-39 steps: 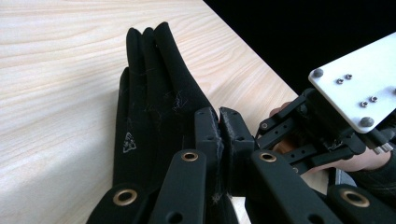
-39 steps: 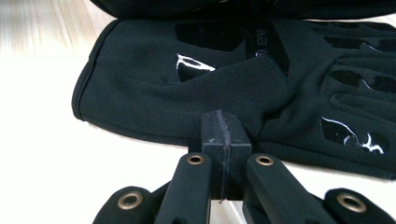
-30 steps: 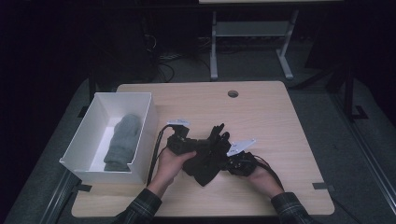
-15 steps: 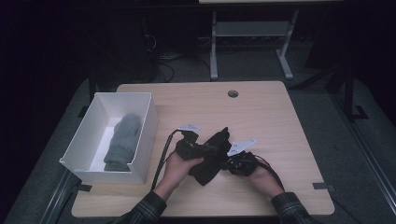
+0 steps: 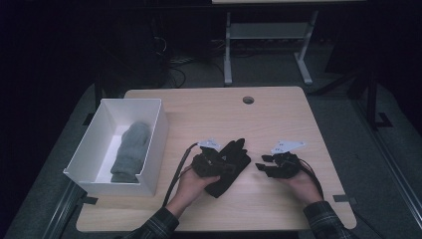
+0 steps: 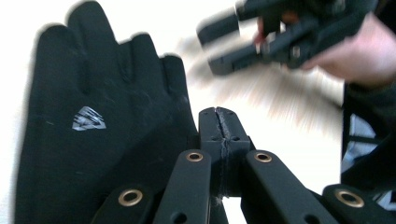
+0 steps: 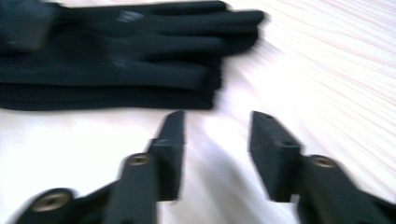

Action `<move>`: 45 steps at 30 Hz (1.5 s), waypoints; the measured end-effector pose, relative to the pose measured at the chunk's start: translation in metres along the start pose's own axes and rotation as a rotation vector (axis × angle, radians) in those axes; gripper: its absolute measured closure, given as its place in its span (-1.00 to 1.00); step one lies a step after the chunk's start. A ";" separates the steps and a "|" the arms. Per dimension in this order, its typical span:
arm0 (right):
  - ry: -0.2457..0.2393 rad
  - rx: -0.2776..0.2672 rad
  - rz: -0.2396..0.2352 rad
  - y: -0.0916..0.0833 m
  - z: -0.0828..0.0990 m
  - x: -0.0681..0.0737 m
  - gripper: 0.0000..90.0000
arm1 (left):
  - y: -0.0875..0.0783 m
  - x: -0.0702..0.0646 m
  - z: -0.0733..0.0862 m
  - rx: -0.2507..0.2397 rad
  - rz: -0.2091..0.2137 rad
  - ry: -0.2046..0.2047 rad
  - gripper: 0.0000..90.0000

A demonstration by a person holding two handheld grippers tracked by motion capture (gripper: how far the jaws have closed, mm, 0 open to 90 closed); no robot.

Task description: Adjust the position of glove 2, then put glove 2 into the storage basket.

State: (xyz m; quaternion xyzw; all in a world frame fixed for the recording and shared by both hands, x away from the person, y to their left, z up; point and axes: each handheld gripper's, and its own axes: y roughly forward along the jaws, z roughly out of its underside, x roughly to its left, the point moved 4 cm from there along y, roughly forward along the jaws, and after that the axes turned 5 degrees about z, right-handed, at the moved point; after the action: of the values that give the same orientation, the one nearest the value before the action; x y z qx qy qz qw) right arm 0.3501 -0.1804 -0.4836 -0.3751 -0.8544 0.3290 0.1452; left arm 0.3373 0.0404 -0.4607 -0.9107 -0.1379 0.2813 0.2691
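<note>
A black glove (image 5: 238, 151) with a small silver logo lies on the wooden table (image 5: 278, 114), fingers pointing away from the person. My left gripper (image 5: 223, 159) rests on its near-left part. In the left gripper view that gripper (image 6: 217, 116) has its jaws pressed together, with the glove (image 6: 93, 140) lying against their left side; I cannot tell whether fabric is nipped. My right gripper (image 5: 260, 167) hovers just right of the glove and its jaws have just been opening. The right gripper view shows it (image 7: 215, 140) parted over bare wood, the glove (image 7: 116, 60) ahead and to the left.
A white open box (image 5: 157, 134) stands at the table's left with a grey mitten (image 5: 129, 149) lying inside. A round cable hole (image 5: 248, 100) sits near the far edge. Beyond the table a metal frame (image 5: 268, 35) stands on the dark floor.
The right gripper has let go of the glove, opened, and pulled away to the right. The glove now lies flatter on the table under the left gripper, which shifted only slightly.
</note>
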 end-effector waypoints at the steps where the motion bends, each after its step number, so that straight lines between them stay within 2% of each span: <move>1: 0.006 0.001 0.019 0.001 0.002 -0.004 0.05 | 0.004 -0.001 0.002 0.018 -0.004 0.009 0.99; 3: 0.029 0.007 0.037 0.004 0.005 -0.009 -0.08 | 0.010 -0.001 0.007 0.050 -0.013 0.018 0.99; 6: 0.032 0.025 0.057 0.009 0.007 -0.011 -0.21 | 0.015 0.000 0.012 0.083 -0.025 0.028 0.99; 7: 0.030 0.028 0.058 0.010 0.007 -0.011 -0.23 | 0.017 0.000 0.014 0.084 -0.027 0.022 0.99; 13: 0.033 0.045 0.081 0.017 0.010 -0.010 -0.38 | 0.018 -0.001 0.019 0.136 -0.064 0.061 0.99; 17: 0.026 0.052 0.088 0.020 0.011 -0.011 -0.46 | 0.012 0.001 0.024 0.161 -0.089 0.083 0.99; 23: 0.046 0.050 0.084 0.021 0.012 -0.012 -0.56 | -0.005 0.005 0.031 0.199 -0.126 0.099 0.99; 26: 0.042 0.043 0.081 0.023 0.012 -0.012 -0.64 | -0.009 0.006 0.029 0.199 -0.117 0.131 0.97; 27: 0.041 0.040 0.079 0.023 0.012 -0.012 -0.67 | -0.011 0.006 0.028 0.206 -0.112 0.151 0.92; 28: 0.040 0.036 0.078 0.024 0.012 -0.012 -0.69 | -0.012 0.006 0.027 0.194 -0.108 0.150 0.85; 32: 0.038 0.029 0.076 0.025 0.012 -0.012 -0.70 | -0.023 0.008 0.020 0.179 -0.107 0.187 0.59; 35: 0.038 0.028 0.076 0.025 0.012 -0.012 -0.70 | -0.033 0.011 0.012 0.147 -0.101 0.198 0.37; 38: 0.037 0.028 0.076 0.025 0.012 -0.012 -0.70 | -0.040 0.017 0.002 0.124 -0.090 0.231 0.11; 40: 0.039 0.028 0.076 0.025 0.012 -0.012 -0.70 | -0.040 0.021 -0.003 0.111 -0.082 0.237 -0.05; 42: 0.039 0.029 0.076 0.025 0.012 -0.012 -0.70 | -0.037 0.027 -0.007 0.118 -0.085 0.260 -0.22; 45: 0.039 0.030 0.076 0.025 0.012 -0.012 -0.70 | -0.030 0.037 -0.009 0.149 -0.129 0.313 -0.41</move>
State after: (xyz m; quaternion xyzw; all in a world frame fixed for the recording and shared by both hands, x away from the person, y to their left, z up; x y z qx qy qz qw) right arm 0.3655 -0.1819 -0.5095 -0.4116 -0.8314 0.3395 0.1548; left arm 0.3693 0.0761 -0.4531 -0.9102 -0.1312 0.1275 0.3715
